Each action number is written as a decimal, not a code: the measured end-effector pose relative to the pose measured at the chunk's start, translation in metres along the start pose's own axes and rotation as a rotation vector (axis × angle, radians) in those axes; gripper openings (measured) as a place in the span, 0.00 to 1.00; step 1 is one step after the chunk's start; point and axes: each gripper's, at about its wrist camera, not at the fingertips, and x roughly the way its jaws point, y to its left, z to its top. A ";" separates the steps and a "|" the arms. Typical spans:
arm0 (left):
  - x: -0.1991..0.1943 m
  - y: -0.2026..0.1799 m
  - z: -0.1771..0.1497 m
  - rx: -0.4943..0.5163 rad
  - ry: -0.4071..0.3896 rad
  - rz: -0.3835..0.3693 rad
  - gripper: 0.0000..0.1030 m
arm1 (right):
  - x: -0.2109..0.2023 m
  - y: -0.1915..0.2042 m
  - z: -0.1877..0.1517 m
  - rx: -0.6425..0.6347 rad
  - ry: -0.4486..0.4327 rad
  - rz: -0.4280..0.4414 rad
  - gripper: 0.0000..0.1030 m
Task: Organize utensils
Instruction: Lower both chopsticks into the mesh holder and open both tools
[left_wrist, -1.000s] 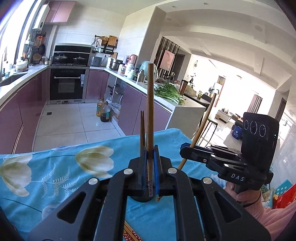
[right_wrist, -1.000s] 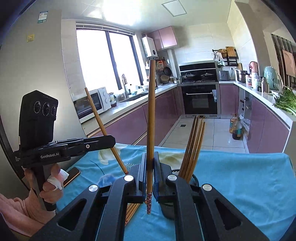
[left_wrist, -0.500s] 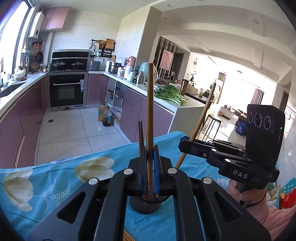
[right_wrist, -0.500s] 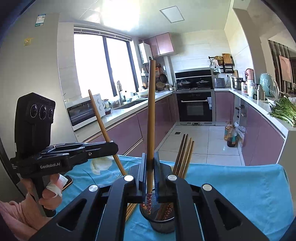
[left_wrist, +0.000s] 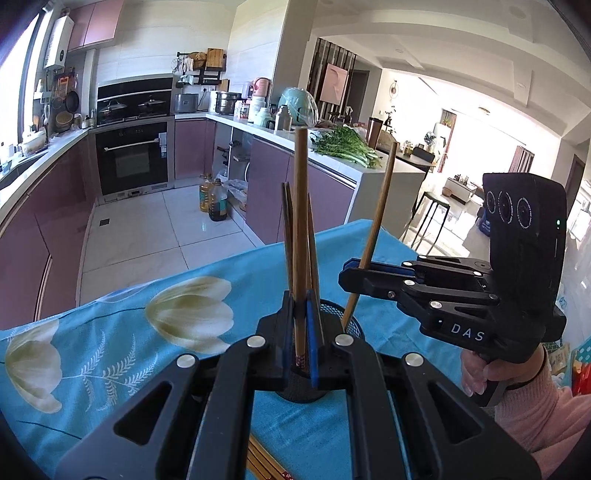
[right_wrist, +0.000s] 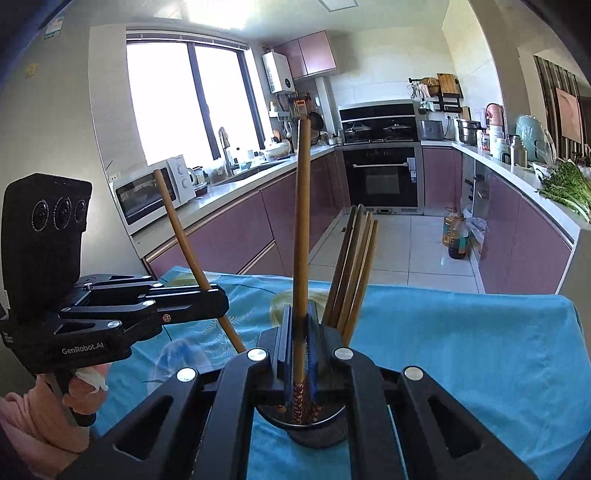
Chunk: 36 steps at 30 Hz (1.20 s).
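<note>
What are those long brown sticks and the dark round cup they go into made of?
The long brown chopsticks look like wood or bamboo: matte, warm tan, with a patterned red band near the lower tip. The dark round holder cup seems to be black metal mesh, since a fine grid shows on its wall, though coated plastic cannot be ruled out. It stands on a blue flowered tablecloth, plainly woven fabric with soft folds.

Brown chopsticks (right_wrist: 356, 273), black mesh holder (right_wrist: 317, 430), blue tablecloth (left_wrist: 122, 332) with cream tulips.

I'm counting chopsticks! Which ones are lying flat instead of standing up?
The loose chopsticks on the blue tablecloth, at the bottom edge of the left wrist view. The others stand in the black mesh holder or are upright in the grippers.
</note>
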 end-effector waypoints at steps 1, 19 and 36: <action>0.002 0.000 0.000 0.004 0.010 0.001 0.07 | 0.002 -0.001 -0.001 0.004 0.008 0.000 0.06; 0.046 0.011 0.001 -0.035 0.144 -0.010 0.07 | 0.027 -0.019 -0.006 0.085 0.062 -0.032 0.09; -0.024 0.028 -0.024 -0.074 -0.046 0.085 0.23 | 0.000 0.006 -0.011 0.031 0.007 0.037 0.26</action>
